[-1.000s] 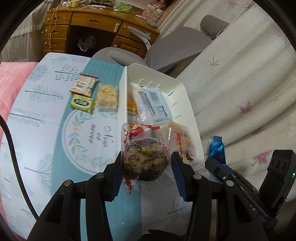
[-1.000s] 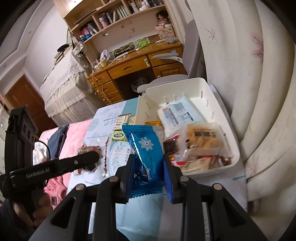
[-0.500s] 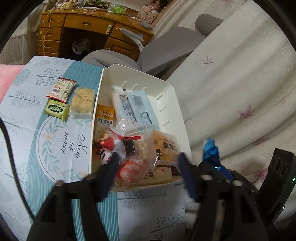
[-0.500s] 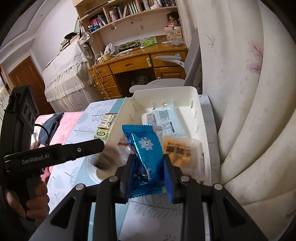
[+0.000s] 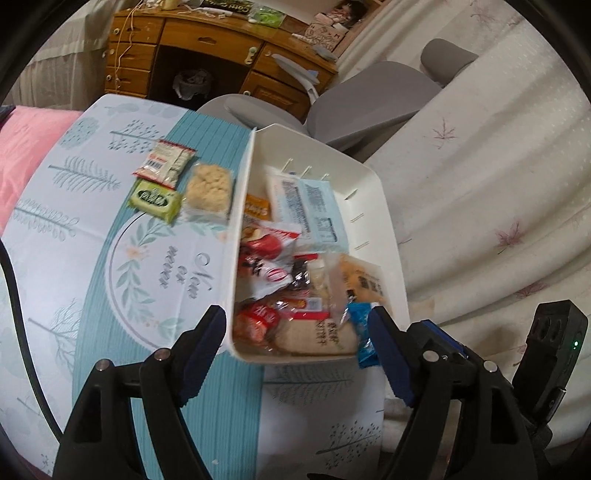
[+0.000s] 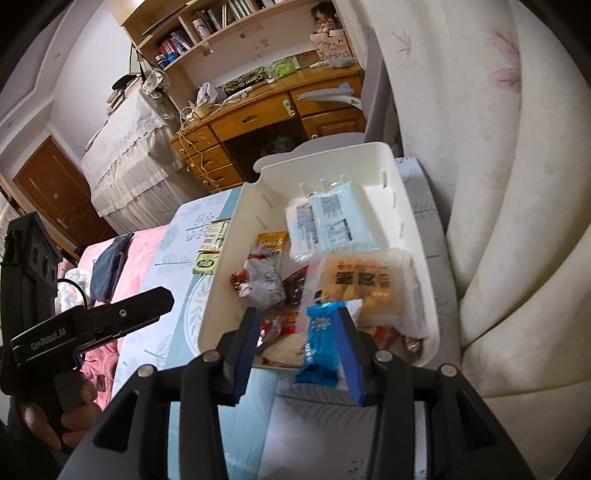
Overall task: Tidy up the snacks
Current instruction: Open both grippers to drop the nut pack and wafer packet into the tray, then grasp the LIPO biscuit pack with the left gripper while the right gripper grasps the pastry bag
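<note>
Setting: a home bedroom or study. Wooden desk with drawers (image 6: 258,122) at 12 o'clock in the right wrist view, bookshelf with books (image 6: 207,22) above it, grey swivel chair (image 5: 369,99) pushed up to it. Cloth-draped furniture (image 6: 122,147) and brown door (image 6: 48,184) at 10 o'clock, pink bedding (image 5: 26,147) at 9 o'clock in the left view, floral curtain (image 5: 498,184) at 3 o'clock.

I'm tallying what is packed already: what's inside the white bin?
The white bin holds pale blue packets, an orange oat pack, red-and-white wrappers and a clear pack of yellow pieces. Whatever lies beneath this pile is covered.
</note>
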A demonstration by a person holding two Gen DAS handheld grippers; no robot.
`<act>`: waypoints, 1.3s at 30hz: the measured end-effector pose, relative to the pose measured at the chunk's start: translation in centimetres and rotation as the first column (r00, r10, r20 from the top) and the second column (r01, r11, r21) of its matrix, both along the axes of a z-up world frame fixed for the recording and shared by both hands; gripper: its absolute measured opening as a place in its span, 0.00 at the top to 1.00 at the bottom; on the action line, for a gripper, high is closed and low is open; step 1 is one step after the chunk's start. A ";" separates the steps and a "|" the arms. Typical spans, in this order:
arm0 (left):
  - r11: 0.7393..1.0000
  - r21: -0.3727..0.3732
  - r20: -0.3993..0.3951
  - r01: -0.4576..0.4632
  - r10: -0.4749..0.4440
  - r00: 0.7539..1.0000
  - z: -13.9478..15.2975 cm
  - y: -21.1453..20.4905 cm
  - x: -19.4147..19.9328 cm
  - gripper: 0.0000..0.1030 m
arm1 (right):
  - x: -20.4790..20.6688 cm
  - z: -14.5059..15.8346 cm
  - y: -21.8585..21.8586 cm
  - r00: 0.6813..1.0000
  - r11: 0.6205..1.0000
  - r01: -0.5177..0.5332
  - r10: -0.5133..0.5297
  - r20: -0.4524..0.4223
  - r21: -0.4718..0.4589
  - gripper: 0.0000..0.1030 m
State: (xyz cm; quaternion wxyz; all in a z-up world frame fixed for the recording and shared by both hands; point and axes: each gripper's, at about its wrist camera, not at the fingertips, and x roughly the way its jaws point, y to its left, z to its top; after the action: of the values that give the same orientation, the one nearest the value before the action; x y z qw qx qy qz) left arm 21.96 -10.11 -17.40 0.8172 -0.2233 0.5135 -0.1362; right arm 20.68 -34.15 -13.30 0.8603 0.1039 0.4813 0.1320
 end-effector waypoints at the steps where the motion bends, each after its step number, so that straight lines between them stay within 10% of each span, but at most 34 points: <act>1: 1.000 0.003 -0.005 -0.001 0.001 1.000 -0.1 0.4 -0.2 0.24 | -0.1 -0.1 0.4 1.000 1.000 -0.003 0.003 -0.003 0.002 0.59; 20: 0.994 0.052 -0.081 0.099 -0.095 0.992 -0.7 12.5 -1.6 0.24 | -2.0 -1.0 12.0 0.988 0.991 0.132 -0.131 -0.078 0.007 0.59; 39: 0.945 0.205 -0.168 0.255 -0.223 0.960 -2.2 23.2 6.0 0.24 | 0.7 -2.7 19.7 0.825 0.840 0.532 -0.487 -0.288 0.103 0.48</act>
State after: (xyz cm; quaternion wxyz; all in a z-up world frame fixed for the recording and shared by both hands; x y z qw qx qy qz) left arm 27.96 13.07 -19.65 0.7759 -0.0744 0.6059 -0.1593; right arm 21.37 -14.41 -16.05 0.7836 0.3216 0.5263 -0.0747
